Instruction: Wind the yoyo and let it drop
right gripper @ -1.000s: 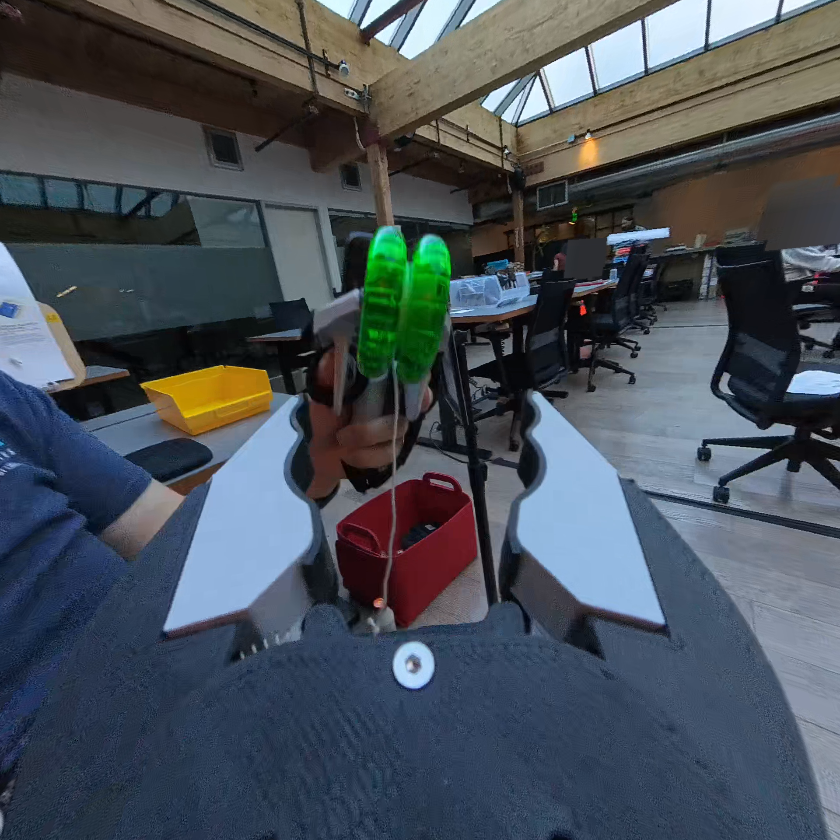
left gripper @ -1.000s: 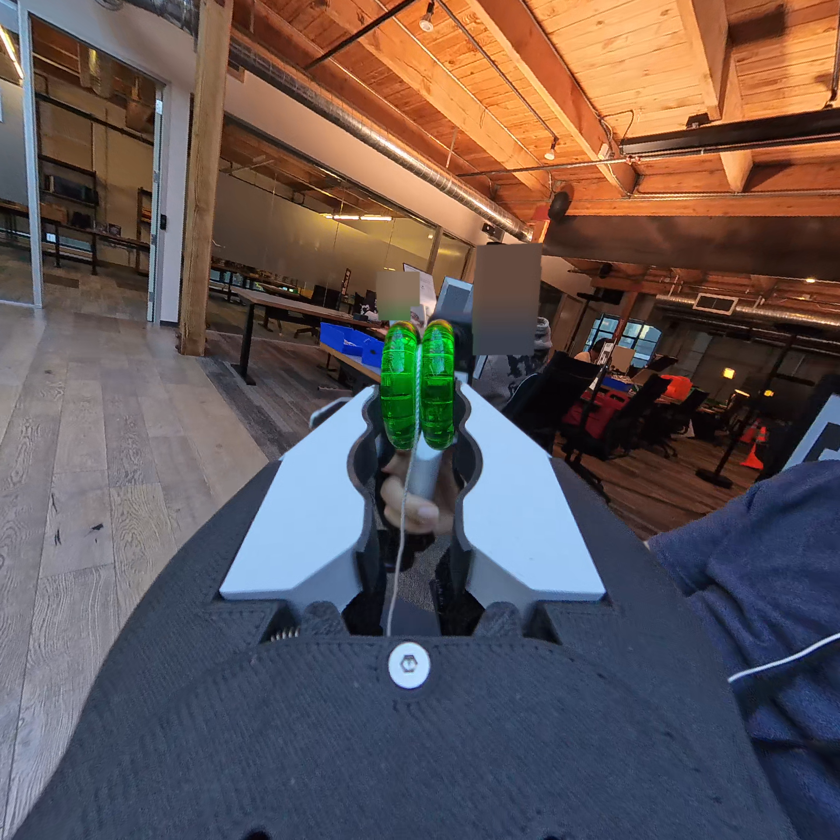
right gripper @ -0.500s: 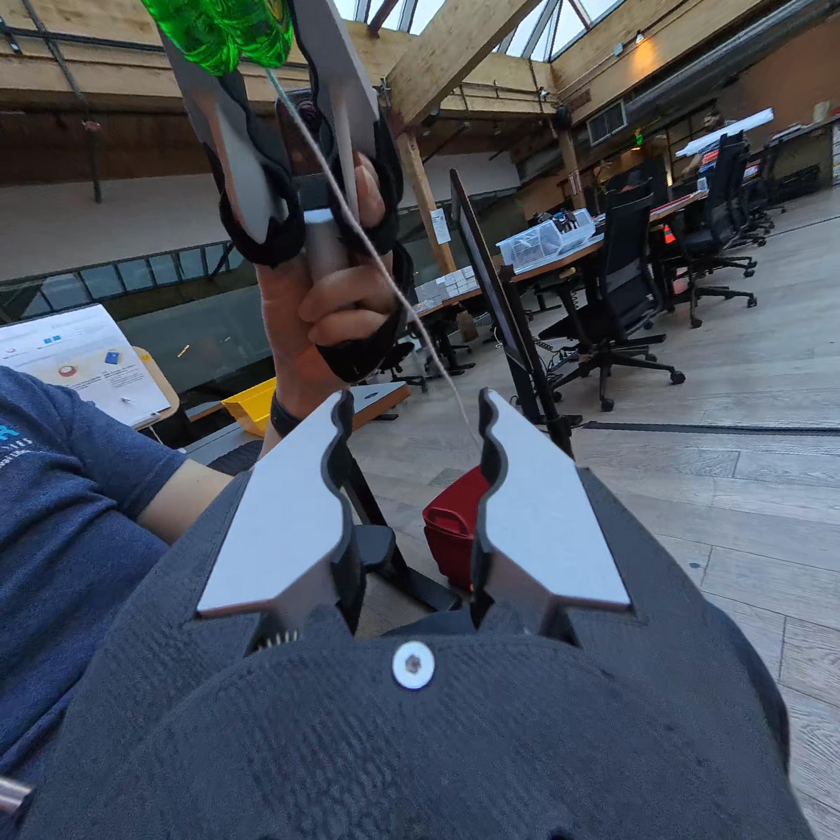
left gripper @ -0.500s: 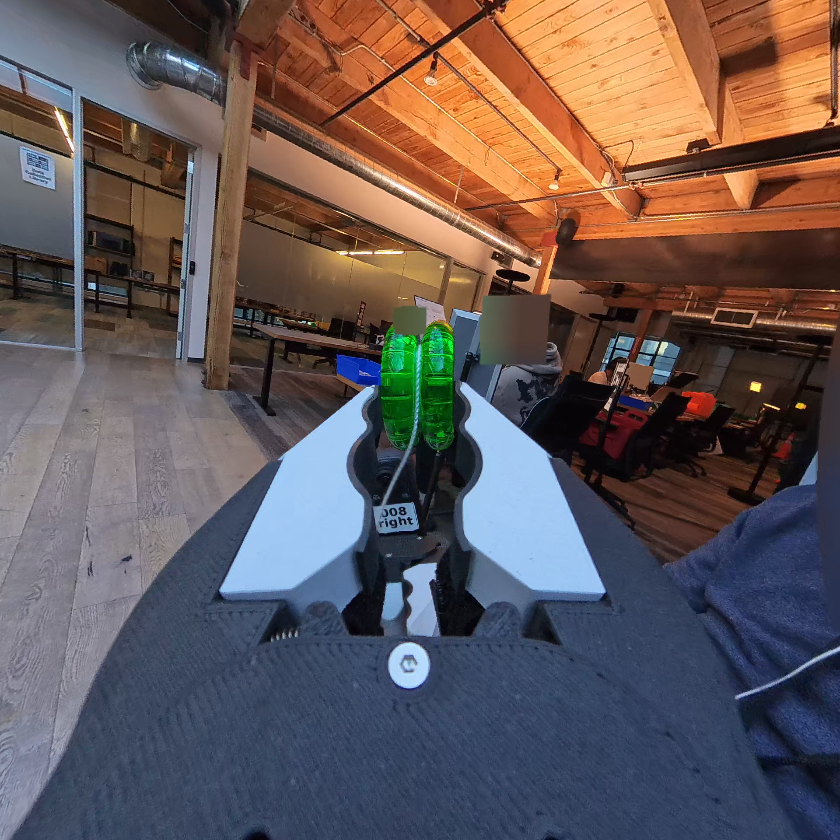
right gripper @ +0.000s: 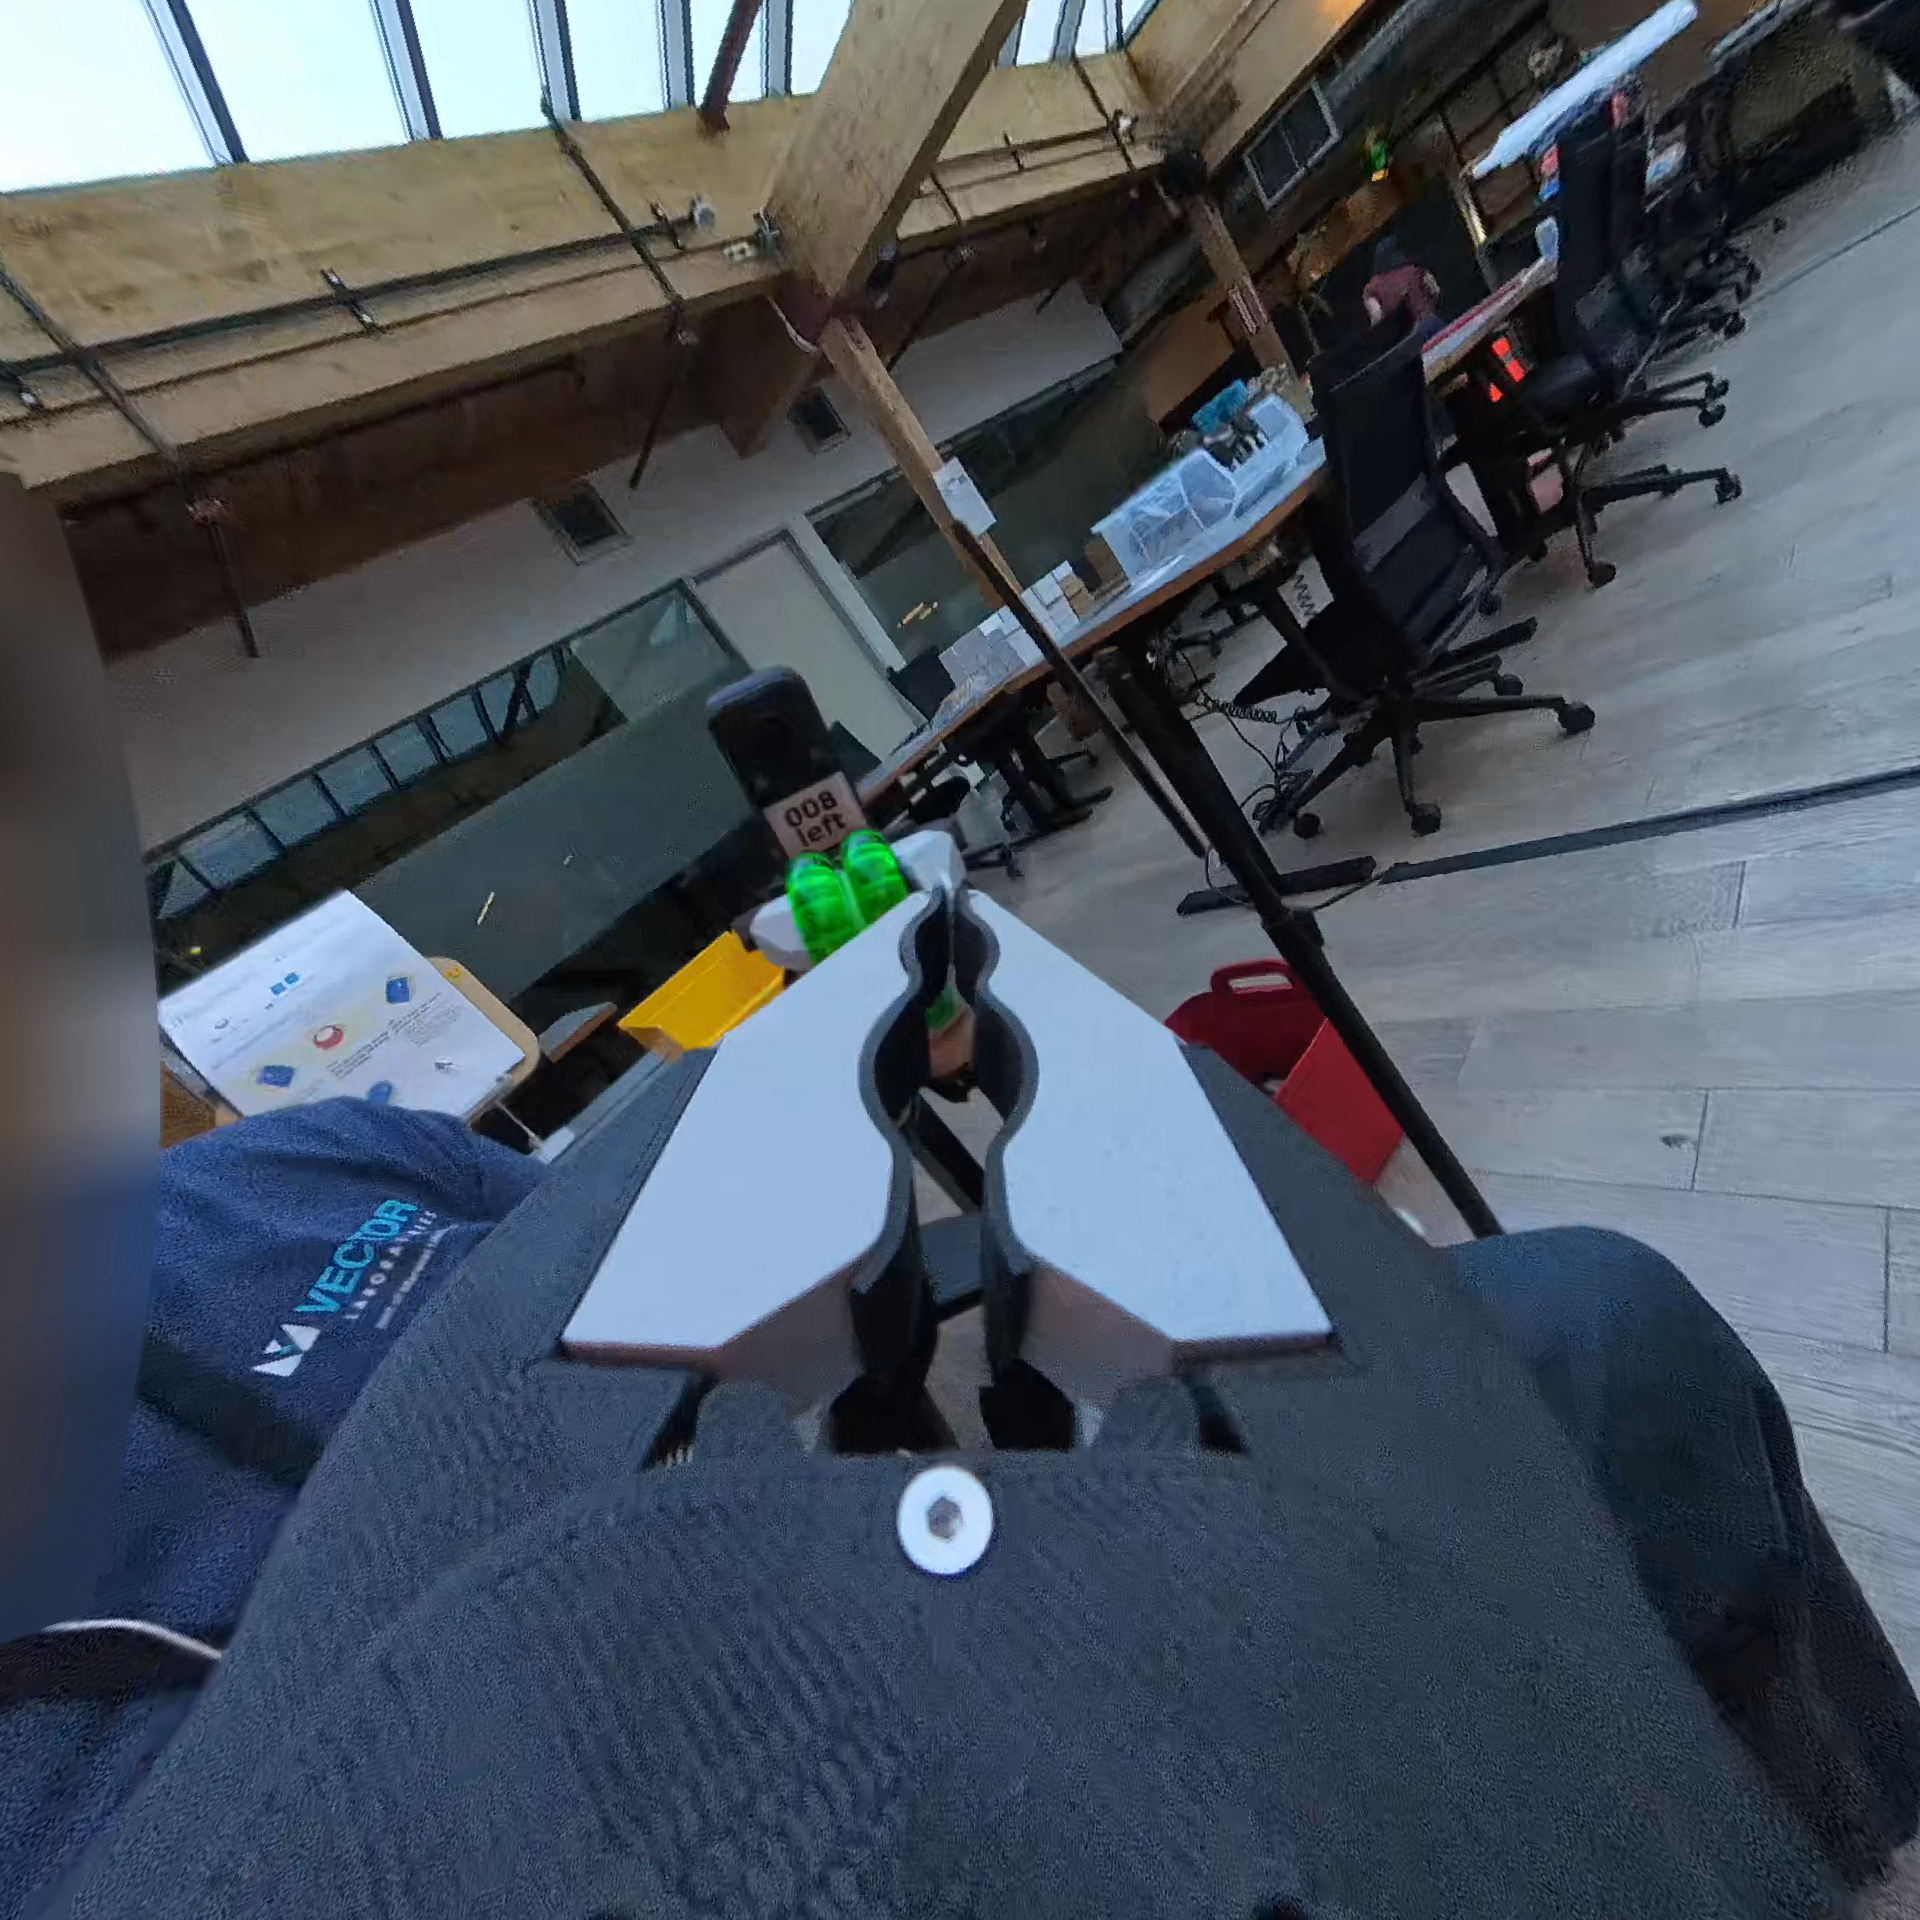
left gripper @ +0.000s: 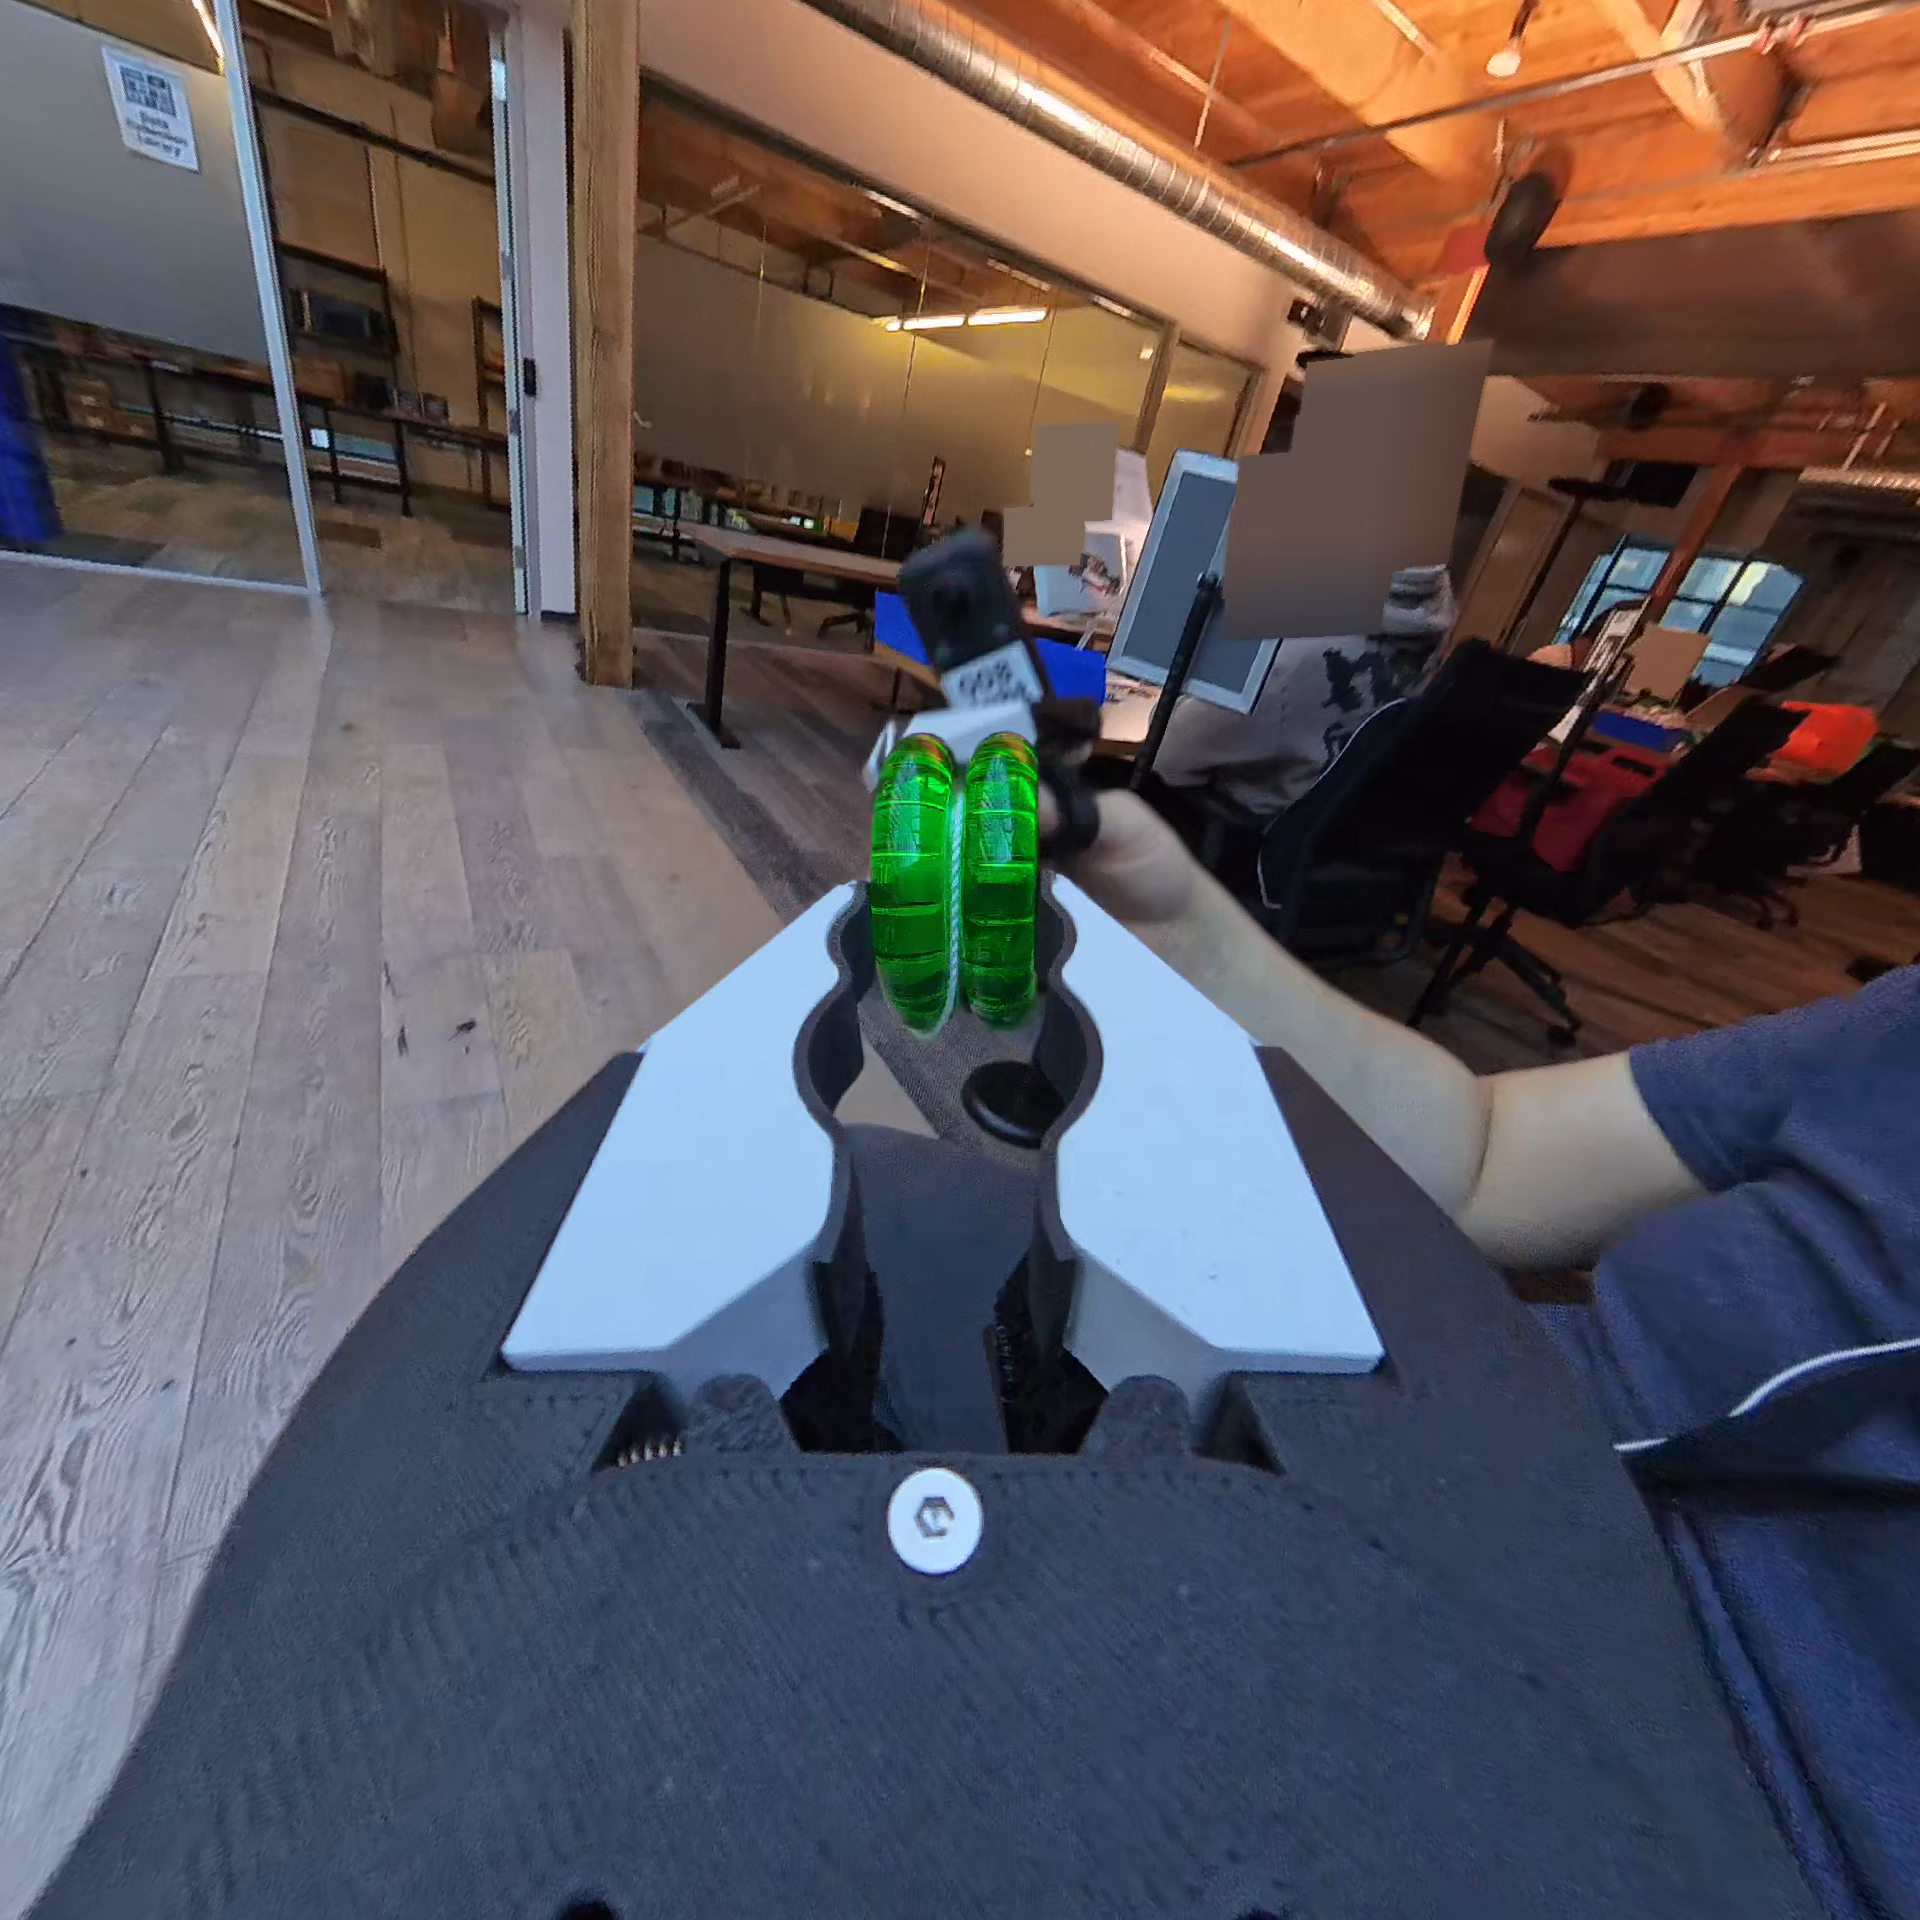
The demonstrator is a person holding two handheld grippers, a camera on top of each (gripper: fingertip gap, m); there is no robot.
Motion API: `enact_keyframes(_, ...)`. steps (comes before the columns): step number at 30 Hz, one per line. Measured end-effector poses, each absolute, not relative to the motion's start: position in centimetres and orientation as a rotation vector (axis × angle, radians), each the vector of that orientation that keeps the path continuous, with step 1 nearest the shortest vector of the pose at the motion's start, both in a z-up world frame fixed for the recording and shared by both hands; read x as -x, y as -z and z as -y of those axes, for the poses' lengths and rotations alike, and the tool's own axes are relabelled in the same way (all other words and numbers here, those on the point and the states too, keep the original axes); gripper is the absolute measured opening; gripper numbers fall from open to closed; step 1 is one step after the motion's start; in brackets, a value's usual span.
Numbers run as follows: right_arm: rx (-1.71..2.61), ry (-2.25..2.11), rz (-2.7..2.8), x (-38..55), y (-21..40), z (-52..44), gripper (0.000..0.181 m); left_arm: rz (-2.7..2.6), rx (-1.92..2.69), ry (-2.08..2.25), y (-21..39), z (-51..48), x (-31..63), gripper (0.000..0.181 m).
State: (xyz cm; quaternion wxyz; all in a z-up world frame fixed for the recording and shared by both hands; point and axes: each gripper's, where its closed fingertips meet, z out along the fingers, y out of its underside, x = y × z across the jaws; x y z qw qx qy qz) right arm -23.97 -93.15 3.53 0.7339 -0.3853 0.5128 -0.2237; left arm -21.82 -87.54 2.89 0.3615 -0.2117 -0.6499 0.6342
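Observation:
A translucent green yoyo (left gripper: 909, 883) sits upright between the tips of my left gripper (left gripper: 951, 920), which is shut on it. White string (left gripper: 951, 904) lies wound in its groove. My right gripper (left gripper: 977, 717), held in a hand, is just behind and above the yoyo. In the right wrist view my right gripper (right gripper: 940, 909) has its jaws closed tip to tip. No string shows between them. The yoyo (right gripper: 821, 899) shows just past its left finger, held in the left gripper (right gripper: 847, 883).
The person's forearm (left gripper: 1351, 1091) and blue sleeve reach in from the right. A black stand pole (right gripper: 1247, 862), a red bin (right gripper: 1299, 1049) and a yellow bin (right gripper: 707, 992) are below. Desks and office chairs (right gripper: 1403, 582) stand beyond. A wooden post (left gripper: 603, 343) rises on the left. One gripper's finger ends stand about 7 cm off the other's.
My right gripper has closed from open and come up from below the yoyo to just behind it. The slack string that hung from the yoyo no longer shows. My left gripper still holds the yoyo.

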Motion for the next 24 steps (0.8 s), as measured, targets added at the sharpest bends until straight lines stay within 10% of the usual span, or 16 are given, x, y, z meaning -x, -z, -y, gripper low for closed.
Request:
enact_keyframes(12, 1.403, 0.525, -1.321, 21.7, -6.8, 85.1, 0.0, 1.91, 0.544, -2.049, -1.3, 91.5, 21.3, 0.029)
enact_keyframes(24, 1.075, 0.654, -1.348, 25.5, -8.5, 93.4, 0.0, 1.507, 0.501, -2.035, -4.5, 87.8, 21.6, 0.029)
